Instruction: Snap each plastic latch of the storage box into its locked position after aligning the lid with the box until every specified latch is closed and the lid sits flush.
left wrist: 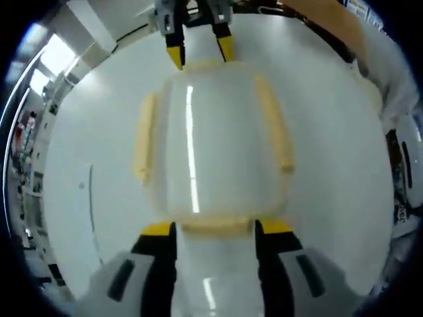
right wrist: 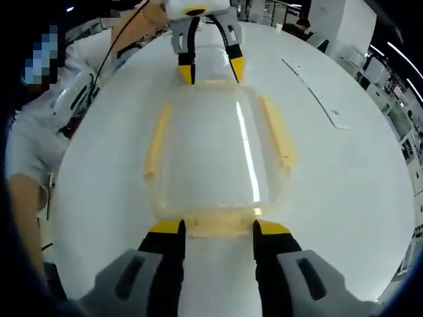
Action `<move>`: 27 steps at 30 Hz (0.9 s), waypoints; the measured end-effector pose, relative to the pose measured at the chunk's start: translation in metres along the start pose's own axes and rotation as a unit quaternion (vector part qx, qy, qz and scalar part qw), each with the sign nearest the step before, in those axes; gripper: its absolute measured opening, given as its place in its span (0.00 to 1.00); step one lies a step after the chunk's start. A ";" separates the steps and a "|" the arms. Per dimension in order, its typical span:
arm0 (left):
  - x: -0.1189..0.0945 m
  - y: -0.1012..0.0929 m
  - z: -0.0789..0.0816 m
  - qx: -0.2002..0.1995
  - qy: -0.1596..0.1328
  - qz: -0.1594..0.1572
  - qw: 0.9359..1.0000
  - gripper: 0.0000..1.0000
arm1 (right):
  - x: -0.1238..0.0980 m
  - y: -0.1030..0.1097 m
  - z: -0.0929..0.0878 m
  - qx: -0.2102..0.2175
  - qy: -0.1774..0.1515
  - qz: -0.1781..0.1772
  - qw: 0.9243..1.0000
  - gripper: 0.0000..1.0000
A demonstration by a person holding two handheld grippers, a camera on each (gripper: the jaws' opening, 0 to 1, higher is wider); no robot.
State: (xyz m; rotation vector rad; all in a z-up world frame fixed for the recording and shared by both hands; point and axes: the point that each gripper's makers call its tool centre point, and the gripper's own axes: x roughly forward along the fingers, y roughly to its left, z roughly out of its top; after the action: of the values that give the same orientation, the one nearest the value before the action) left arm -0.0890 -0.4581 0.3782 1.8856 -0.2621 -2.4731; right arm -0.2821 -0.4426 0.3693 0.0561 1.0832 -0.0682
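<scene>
Left gripper (left wrist: 216,228): black jaws with yellow tips, spread wide to either side of the near end latch (left wrist: 216,228) of the storage box (left wrist: 210,142), tips level with the latch; whether they press on it cannot be told, and the jaws stand released rather than clenched. Right gripper (right wrist: 217,229): same build, jaws likewise parted about the opposite end latch (right wrist: 218,226), nothing clamped between them. Storage box: translucent, rounded rectangular, lying flat on the white table (left wrist: 330,152) between the two grippers, with the clear lid (right wrist: 208,148) on top catching a bright streak of light. Pale yellow latches: one on each end and one along each long side (left wrist: 144,139) (left wrist: 276,125); the side latches lie against the box walls. No brand, label or writing is legible on the box or lid. Far end, left gripper view: the right gripper's yellow tips at the far latch. Far end, right gripper view: the left gripper's tips likewise. Beyond: a person in white (right wrist: 39,132) at the table edge; a thin strip (right wrist: 317,96) on the table, its marking unreadable.
</scene>
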 end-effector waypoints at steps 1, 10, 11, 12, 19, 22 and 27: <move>-0.001 0.002 -0.003 0.008 0.009 0.003 1.000 0.47 | 0.000 0.001 0.000 0.000 -0.003 0.000 1.000 0.41; -0.002 0.003 -0.006 0.010 -0.003 -0.021 1.000 0.44 | 0.002 0.000 0.006 -0.002 -0.002 0.001 1.000 0.41; -0.001 0.005 -0.005 0.007 -0.012 -0.022 1.000 0.44 | 0.002 0.000 0.006 -0.001 -0.002 0.001 1.000 0.41; -0.001 0.009 -0.002 -0.005 -0.028 -0.019 0.999 0.42 | 0.002 0.000 0.006 0.000 -0.002 0.001 1.000 0.41; -0.003 0.015 -0.004 -0.005 -0.062 -0.021 0.998 0.40 | 0.000 -0.005 0.007 0.012 0.014 -0.001 1.000 0.41; -0.001 0.015 -0.004 -0.017 -0.067 -0.025 0.997 0.39 | -0.001 -0.007 0.007 0.015 0.025 -0.003 1.000 0.40; 0.000 0.013 -0.002 -0.018 -0.072 -0.028 0.997 0.38 | -0.003 -0.006 0.003 0.019 0.041 -0.003 0.999 0.39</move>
State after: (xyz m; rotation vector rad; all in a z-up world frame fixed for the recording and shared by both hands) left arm -0.0885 -0.4714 0.3792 1.7275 -0.1673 -2.6365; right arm -0.2817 -0.4486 0.3729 0.0913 1.1647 -0.0932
